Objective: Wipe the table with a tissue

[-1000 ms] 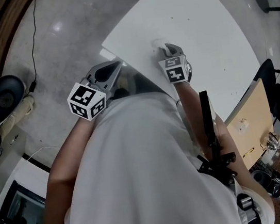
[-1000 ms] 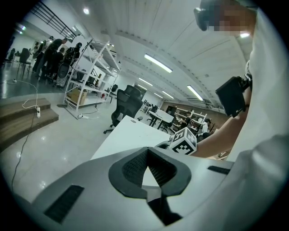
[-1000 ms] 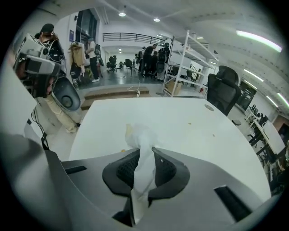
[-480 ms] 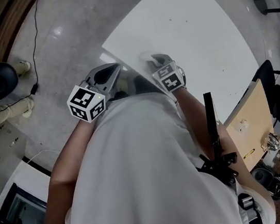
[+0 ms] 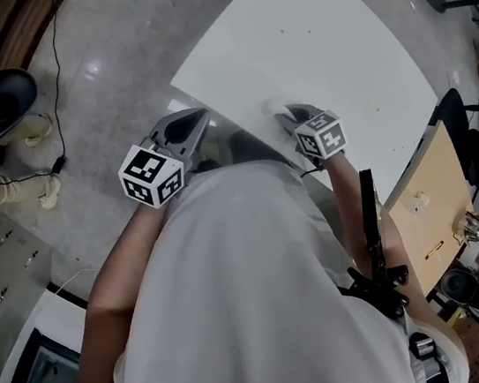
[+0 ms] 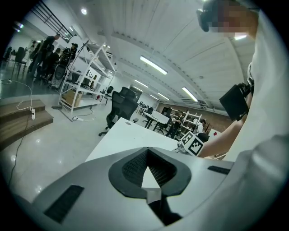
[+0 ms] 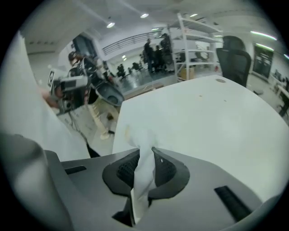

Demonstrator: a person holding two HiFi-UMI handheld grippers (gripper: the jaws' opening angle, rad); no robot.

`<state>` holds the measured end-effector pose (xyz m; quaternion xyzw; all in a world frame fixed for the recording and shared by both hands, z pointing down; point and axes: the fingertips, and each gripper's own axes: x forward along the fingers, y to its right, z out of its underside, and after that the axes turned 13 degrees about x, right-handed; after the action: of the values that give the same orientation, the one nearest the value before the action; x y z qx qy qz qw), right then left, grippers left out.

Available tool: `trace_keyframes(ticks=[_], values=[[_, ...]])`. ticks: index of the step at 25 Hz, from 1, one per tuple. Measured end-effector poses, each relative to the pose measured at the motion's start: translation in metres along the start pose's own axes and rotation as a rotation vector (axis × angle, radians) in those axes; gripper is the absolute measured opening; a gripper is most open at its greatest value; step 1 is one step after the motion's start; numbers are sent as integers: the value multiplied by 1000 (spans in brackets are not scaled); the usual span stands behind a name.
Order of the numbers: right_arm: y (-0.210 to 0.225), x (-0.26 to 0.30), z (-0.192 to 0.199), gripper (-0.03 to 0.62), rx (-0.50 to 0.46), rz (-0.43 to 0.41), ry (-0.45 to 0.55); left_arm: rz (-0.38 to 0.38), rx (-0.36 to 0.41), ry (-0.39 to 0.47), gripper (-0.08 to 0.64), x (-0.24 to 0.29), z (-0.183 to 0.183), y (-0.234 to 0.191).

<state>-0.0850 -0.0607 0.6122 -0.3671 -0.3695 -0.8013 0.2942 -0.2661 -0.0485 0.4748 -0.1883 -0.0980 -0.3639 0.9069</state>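
Right gripper [image 5: 289,116] slid right along white table [image 5: 334,47] near edge, clamping tissue [image 7: 144,167]; left gripper [image 5: 197,117] closed, empty; glossy grey floor [image 5: 113,62].

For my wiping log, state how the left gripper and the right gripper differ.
The right gripper pinches a white tissue; the left gripper holds nothing. The right gripper is over the table; the left gripper is beside its edge. Both have jaws together.

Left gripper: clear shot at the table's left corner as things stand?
Probably yes. The left gripper hangs just off the table edge by that corner, nothing between them. The right gripper, shut on the tissue, is further along, out of its way.
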Motion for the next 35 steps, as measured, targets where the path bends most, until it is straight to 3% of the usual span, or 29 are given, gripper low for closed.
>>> trace_keyframes(ticks=[2, 4, 8, 10, 16, 22, 27, 35], values=[[15, -12, -11, 41, 146, 1, 81, 10, 0, -4, 5, 4, 2, 1], [11, -14, -13, 41, 197, -51, 72, 14, -3, -7, 6, 6, 5, 1], [-34, -6, 22, 41, 65, -202, -244, 7, -12, -7, 6, 5, 6, 3], [-50, 0, 28, 41, 4, -232, -324, -12, -16, -9, 6, 0, 6, 2], [-68, 36, 8, 41, -182, -252, -341, -91, -27, -16, 6, -12, 1, 5], [-63, 62, -33, 41, -89, -318, -315, -183, -56, -34, 6, -16, 0, -9], [-23, 61, -66, 41, 2, -257, -193, -195, -49, -48, 6, -11, 0, -2], [64, 24, -83, 41, 110, -16, -4, -144, -25, -92, 6, 1, -1, -4]])
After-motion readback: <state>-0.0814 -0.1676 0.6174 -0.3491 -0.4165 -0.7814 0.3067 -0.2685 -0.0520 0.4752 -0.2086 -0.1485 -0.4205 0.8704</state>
